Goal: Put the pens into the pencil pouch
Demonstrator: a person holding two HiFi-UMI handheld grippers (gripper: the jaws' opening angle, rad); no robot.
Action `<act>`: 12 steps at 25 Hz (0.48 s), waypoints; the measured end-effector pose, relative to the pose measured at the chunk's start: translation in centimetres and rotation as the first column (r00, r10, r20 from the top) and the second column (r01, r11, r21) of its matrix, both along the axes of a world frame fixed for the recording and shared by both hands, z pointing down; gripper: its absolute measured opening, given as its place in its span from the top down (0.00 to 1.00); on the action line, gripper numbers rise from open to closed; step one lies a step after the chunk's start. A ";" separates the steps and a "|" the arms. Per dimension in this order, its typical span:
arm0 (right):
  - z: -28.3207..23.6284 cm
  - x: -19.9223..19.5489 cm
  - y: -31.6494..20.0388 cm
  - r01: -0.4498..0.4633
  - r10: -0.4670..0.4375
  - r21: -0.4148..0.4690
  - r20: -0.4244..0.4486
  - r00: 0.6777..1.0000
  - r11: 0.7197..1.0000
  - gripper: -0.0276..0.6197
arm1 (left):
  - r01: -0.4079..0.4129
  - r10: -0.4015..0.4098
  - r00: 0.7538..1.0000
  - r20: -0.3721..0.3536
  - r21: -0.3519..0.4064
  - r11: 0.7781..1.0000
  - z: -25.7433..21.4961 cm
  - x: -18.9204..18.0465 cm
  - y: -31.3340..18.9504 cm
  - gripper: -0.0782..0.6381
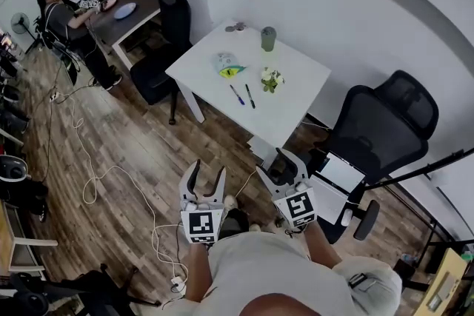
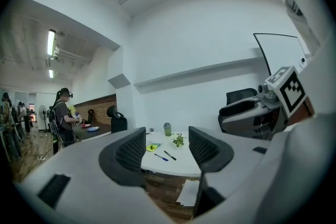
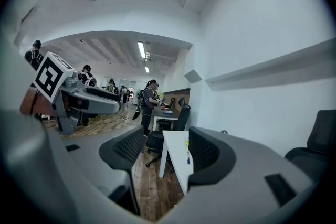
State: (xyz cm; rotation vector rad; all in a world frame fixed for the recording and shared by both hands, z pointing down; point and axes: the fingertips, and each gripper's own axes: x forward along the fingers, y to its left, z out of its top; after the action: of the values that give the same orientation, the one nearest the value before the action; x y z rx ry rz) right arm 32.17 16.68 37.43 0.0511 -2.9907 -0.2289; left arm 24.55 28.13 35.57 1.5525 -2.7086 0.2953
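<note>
Two pens (image 1: 236, 95) (image 1: 250, 96), one pencil pouch (image 1: 230, 68), one tumbler (image 1: 268, 38), one small plant (image 1: 271, 79)

Pencil pouch (image 1: 230, 69) too small for detail; right gripper view: white table (image 3: 176, 162) partly hidden behind right claw (image 3: 164, 147).

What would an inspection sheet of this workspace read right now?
Surface: white table, standing away from the person.
Job's things: blue pen and black pen side by side, apart; pencil pouch just beyond them.
Clutter: tumbler, small plant.
Grippers: left gripper and right gripper both open, empty, short of the table.
Cables: white cable looping over the wooden floor.
Surroundings: black office chair beside the table; a person at another desk.
</note>
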 end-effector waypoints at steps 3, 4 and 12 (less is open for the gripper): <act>-0.1 -2.0 -0.6 0.001 0.000 0.012 -0.006 1.000 1.000 0.54 | 0.000 0.000 1.000 -0.005 0.001 1.000 0.2 -2.2 -0.7 0.54; -0.1 -2.7 -0.9 -0.001 0.001 0.015 -0.009 1.000 1.000 0.54 | -0.001 0.002 1.000 -0.008 0.002 1.000 0.3 -3.0 -0.9 0.54; 0.1 -8.6 -2.8 -0.043 0.044 0.028 -0.033 0.999 0.999 0.54 | -0.034 0.034 0.999 -0.016 0.011 0.999 0.1 -9.5 -2.4 0.54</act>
State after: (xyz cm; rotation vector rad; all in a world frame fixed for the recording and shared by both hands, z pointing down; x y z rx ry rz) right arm 23.61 13.86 37.50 0.1142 -2.9501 -0.2627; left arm 15.07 25.69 35.63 1.5981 -2.6792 0.2676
